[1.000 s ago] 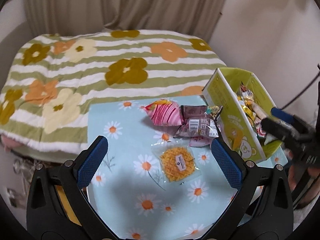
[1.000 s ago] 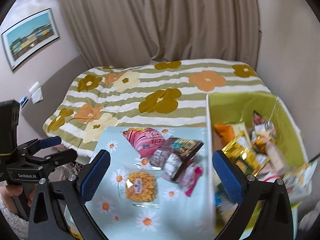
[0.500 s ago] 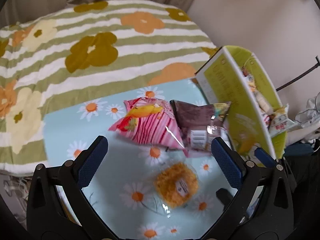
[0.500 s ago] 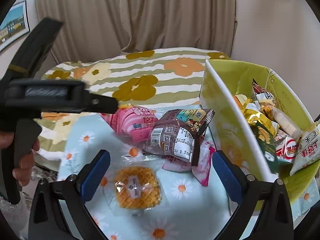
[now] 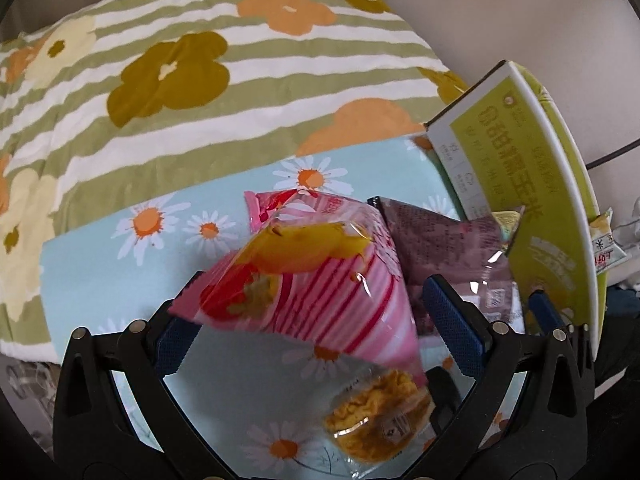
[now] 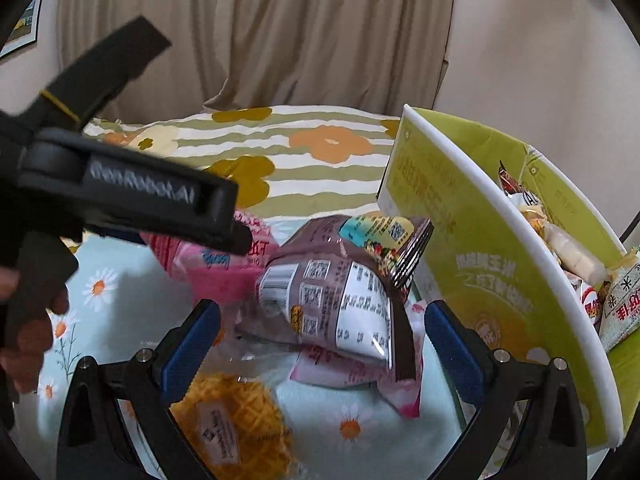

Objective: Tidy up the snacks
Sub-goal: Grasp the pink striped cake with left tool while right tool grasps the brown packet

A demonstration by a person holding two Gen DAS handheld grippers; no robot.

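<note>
Since half a second ago both grippers have pushed in closer, and the snacks now fill more of each view. The yellow-green cardboard box (image 6: 492,280), packed with wrapped snacks, stands just right of both jaws on the pale blue daisy-print tabletop cloth (image 5: 100,256). The pink striped plastic snack bag (image 5: 320,280) now reaches between the left gripper (image 5: 316,332) fingers, which stand wide apart and grip nothing; its lower edge overlaps the left pad. The brown foil snack packet (image 6: 340,296) lies between and just ahead of the right gripper (image 6: 320,336) jaws, also spread wide and empty. The round golden waffle in clear wrap (image 6: 236,424) sits low, near the right gripper's left finger. In the right wrist view the left gripper's black body crosses the upper left, a person's hand (image 6: 24,320) on its handle.
</note>
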